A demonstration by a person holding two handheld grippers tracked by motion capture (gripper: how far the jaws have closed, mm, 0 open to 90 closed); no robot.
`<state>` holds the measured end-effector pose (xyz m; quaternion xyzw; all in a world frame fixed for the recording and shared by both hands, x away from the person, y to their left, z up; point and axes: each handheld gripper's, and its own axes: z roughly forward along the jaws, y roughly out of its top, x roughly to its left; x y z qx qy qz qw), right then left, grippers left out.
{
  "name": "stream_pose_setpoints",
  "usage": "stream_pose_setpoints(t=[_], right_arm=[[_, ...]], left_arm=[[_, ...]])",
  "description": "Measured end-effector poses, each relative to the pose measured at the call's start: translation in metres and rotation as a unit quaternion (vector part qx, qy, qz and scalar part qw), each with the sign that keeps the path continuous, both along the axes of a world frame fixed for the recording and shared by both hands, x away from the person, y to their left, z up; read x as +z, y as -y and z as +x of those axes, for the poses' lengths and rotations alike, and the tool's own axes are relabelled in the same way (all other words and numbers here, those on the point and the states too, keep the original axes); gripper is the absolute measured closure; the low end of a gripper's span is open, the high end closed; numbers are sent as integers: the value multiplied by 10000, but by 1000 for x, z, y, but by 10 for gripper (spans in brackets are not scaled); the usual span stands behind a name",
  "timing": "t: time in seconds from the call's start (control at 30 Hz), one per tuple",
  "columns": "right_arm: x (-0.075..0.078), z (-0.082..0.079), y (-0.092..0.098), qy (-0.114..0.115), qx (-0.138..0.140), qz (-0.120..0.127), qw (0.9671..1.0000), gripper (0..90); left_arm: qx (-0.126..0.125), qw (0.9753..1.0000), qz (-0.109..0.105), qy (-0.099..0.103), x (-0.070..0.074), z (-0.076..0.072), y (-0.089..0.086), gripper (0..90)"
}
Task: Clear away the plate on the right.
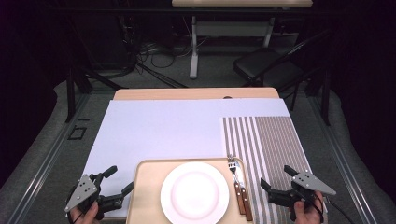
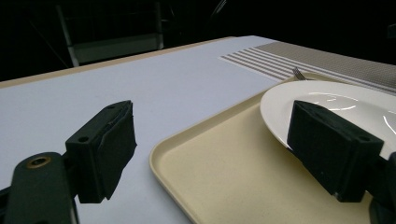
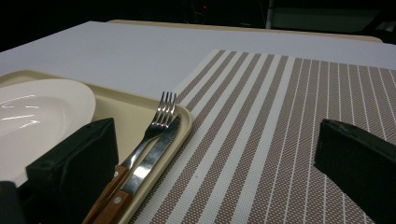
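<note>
I have both tools parked low at the near edge of the desk (image 1: 140, 126), one on each side of the beige plastic tray (image 1: 148, 191), which sits at the middle of that near edge. My left gripper (image 1: 116, 180) hangs released, its jaws spread wide and nothing between them, just off the tray's left rim; my right gripper (image 1: 275, 178) is likewise released and empty, over the near end of the brown-and-white striped woven placemat (image 1: 268, 140) by the desk's right edge. The round white ceramic plate (image 1: 194, 192) lies centred in the tray, and the wooden-handled steel fork (image 1: 233, 173) and matching wooden-handled knife (image 1: 243, 196) lie side by side, touching, along the tray's right rim, handles towards me. I judge they are carried that way for transfer: the placemat lies bare just beside them, so my right gripper has a short reach to the handles. I can read no brand, label or writing anywhere.
</note>
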<state>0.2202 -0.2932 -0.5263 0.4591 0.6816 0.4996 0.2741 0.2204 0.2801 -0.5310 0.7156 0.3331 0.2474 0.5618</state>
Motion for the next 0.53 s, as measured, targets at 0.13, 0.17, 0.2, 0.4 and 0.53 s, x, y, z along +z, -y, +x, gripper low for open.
stream_pose_setpoints(t=[0.13,0.17,0.2,0.4,0.53], right_arm=[[-2,1,0,-11,-20,-44,10000,0],[-3,1,0,-4,-30,-71,10000,0],[-3,1,-1,6,-38,-72,10000,0],[-4,1,-1,30,-33,-138,9999,0],[-6,2,-1,5,-86,-173,9998,0]], left_arm=[[-6,10000,4,-10,0,0,0,157],[4,10000,9,-11,0,0,0,157],[4,10000,9,-12,0,0,0,157],[27,10000,10,-17,0,0,-1,157],[34,10000,4,-28,0,0,-1,157]])
